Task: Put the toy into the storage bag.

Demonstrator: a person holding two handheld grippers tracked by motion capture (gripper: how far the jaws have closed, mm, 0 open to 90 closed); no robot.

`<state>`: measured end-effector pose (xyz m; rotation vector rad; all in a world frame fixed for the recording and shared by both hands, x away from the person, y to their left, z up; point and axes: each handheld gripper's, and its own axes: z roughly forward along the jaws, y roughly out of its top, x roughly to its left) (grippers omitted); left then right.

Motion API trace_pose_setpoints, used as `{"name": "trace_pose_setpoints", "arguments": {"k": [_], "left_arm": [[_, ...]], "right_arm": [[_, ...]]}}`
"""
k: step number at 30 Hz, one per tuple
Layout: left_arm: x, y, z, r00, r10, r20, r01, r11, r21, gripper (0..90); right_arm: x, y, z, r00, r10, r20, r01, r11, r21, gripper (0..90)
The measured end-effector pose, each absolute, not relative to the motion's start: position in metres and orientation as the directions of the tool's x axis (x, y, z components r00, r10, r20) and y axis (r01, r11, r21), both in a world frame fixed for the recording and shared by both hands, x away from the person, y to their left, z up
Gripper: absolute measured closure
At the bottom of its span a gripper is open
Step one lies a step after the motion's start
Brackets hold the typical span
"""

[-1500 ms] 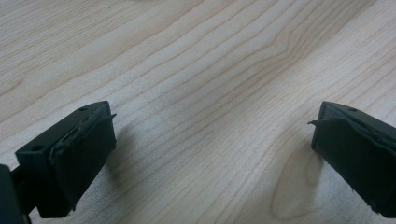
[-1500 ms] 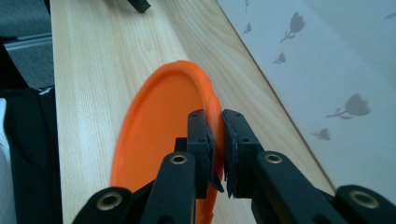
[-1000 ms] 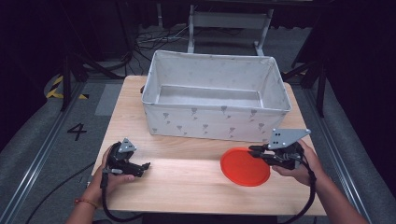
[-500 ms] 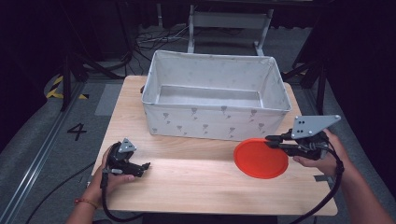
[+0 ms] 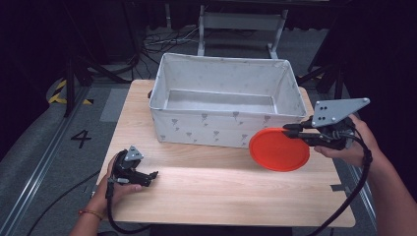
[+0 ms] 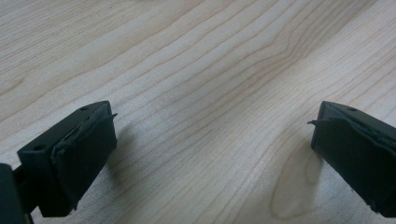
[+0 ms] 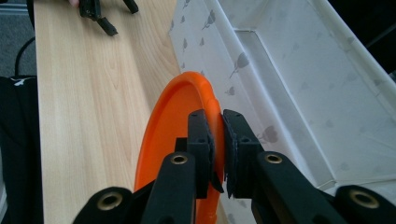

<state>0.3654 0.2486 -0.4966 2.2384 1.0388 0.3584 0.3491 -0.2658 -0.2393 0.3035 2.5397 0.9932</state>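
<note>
Nearest the camera, the left gripper (image 5: 147,178) was rested low on the wooden table (image 5: 221,187) at its front left, jaws spread wide apart with bare wood grain between them; nothing was grasped. Farther right, the right gripper (image 5: 291,132) was held above the table's right side, its jaws clamped on the rim of an orange plate (image 5: 279,149). The plate was thus carried at the gripper's tips, extending leftward from them, tilted and lifted clear of the tabletop, just in front of the near right corner of the fabric bin (image 5: 226,101). As seen in the right gripper view, the plate (image 7: 175,140) was presented edge-on, its raised rim pinched between the two black pads. The plate was round, shallow, and uniformly bright orange. Beyond it, the white bin, printed with small grey flower motifs, was set at the table's far middle.
</note>
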Motion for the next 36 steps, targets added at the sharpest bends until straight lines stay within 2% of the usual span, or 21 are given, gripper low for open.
{"name": "trace_pose_setpoints", "arguments": {"k": [20,29,36], "left_arm": [[0.366,0.249,-0.497,0.654,0.756,-0.020,0.583,-0.487,0.651,0.4],[0.366,0.249,-0.497,0.655,0.755,-0.020,0.582,-0.487,0.651,0.4],[0.366,0.249,-0.497,0.657,0.754,-0.024,0.582,-0.487,0.651,0.3]], "right_arm": [[0.390,-0.255,-0.177,-0.894,0.281,-0.350,0.014,0.796,0.605,82.4],[0.422,-0.249,-0.155,-0.853,0.352,-0.386,0.038,0.778,0.627,82.4],[0.452,-0.248,-0.148,-0.844,0.384,-0.375,0.064,0.765,0.641,82.4]]}}
